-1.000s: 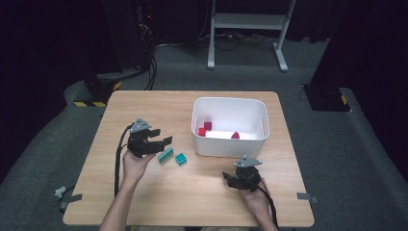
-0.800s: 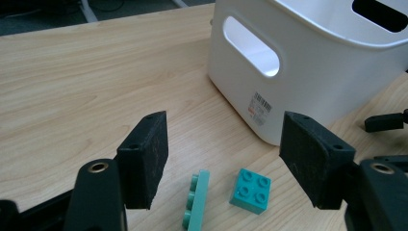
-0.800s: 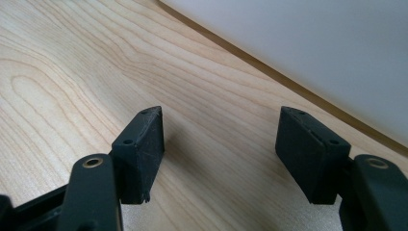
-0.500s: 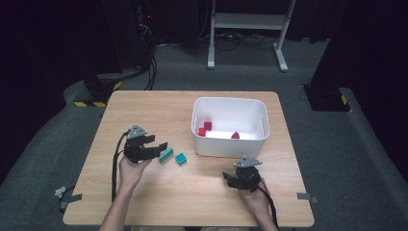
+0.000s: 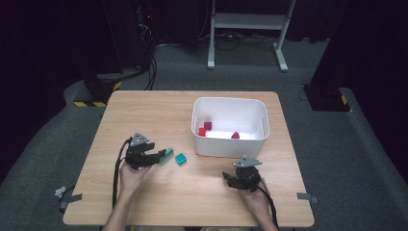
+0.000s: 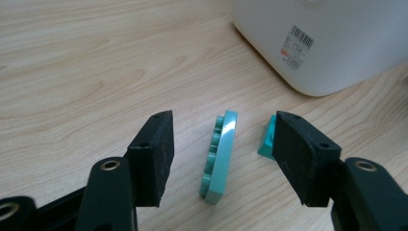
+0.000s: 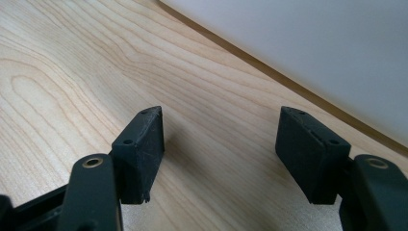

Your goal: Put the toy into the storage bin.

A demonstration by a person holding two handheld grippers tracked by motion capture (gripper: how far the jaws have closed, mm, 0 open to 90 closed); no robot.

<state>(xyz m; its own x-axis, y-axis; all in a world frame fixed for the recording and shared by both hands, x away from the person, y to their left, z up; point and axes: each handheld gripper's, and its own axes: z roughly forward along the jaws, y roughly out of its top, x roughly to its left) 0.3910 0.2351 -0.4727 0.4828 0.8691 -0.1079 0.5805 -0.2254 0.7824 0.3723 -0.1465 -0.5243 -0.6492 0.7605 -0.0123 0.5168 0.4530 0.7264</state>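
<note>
A flat teal brick (image 6: 220,155) stands on its edge on the wooden table (image 5: 159,115), between the jaws of my left gripper (image 6: 226,144). The pads do not touch it, and the jaws have just been closing. A second teal block (image 6: 266,138) lies beyond the right jaw, partly hidden by it; from above this block (image 5: 181,158) lies just right of the left gripper (image 5: 160,156). My right gripper (image 7: 222,144) stands open over bare wood near the white bin's wall (image 7: 308,43). In the high view the right gripper (image 5: 230,179) rests at the front right.
The white bin (image 5: 230,103) stands right of centre and holds three red blocks, among them one (image 5: 207,125) at its left. A barcode label (image 6: 298,45) marks its outer wall. Dark floor, cables and a metal stand lie beyond the table.
My left gripper has come down and a little toward the table's front, settling around the teal brick. The right gripper has stayed where it was.
</note>
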